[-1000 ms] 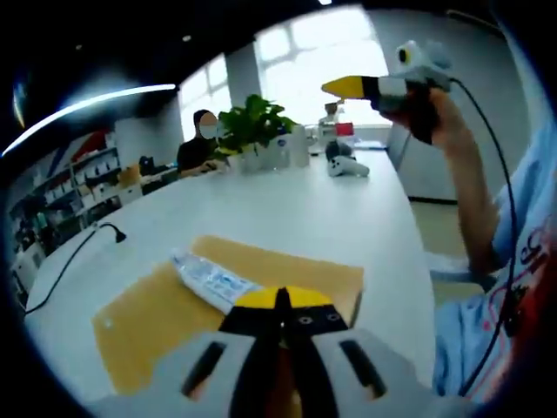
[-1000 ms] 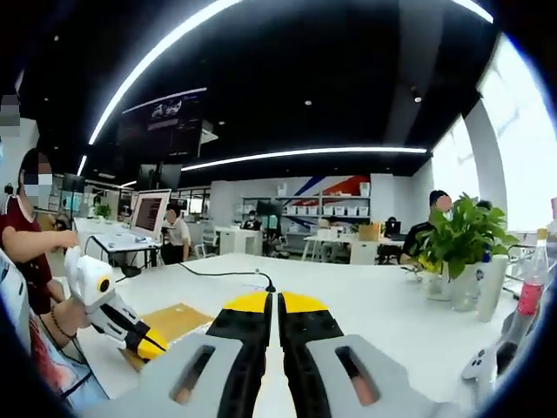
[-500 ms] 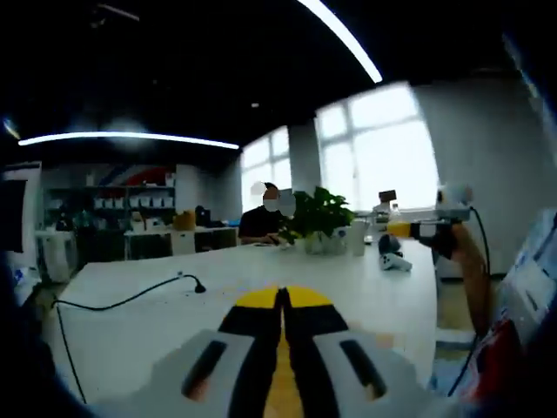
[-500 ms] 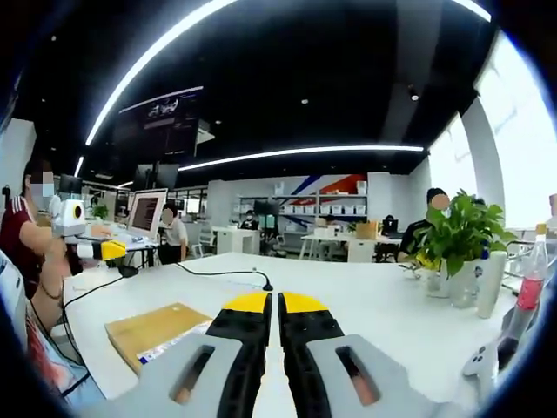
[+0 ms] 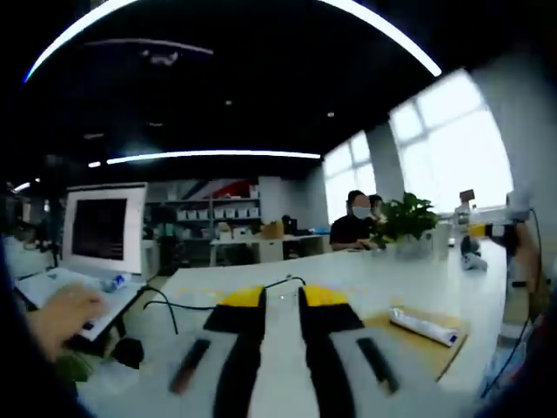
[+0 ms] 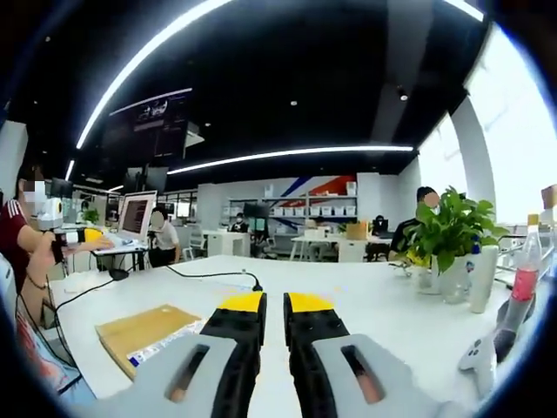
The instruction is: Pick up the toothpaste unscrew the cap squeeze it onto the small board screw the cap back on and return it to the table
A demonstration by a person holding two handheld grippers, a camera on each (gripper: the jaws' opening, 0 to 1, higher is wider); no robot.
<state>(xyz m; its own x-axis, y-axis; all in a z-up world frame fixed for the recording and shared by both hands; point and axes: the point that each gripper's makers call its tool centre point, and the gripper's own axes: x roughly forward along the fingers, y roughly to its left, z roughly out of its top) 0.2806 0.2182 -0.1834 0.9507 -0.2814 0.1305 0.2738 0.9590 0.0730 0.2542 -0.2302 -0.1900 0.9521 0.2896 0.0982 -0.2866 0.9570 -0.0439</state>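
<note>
We hold both grippers up w/ nothing in them: left gripper (image 5: 281, 300) jaws a bit apart, right gripper (image 6: 274, 304) jaws at a narrow gap. Toothpaste (image 5: 423, 326) lies on small board (image 5: 439, 340) on white table (image 6: 365, 300), well apart from both.

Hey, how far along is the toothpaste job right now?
Nothing looks done yet. The toothpaste lies on the board on the table. The left gripper and the right gripper are both slightly open, empty and held up off the table. All steps are left: pick up, uncap, squeeze, recap, return.
</note>
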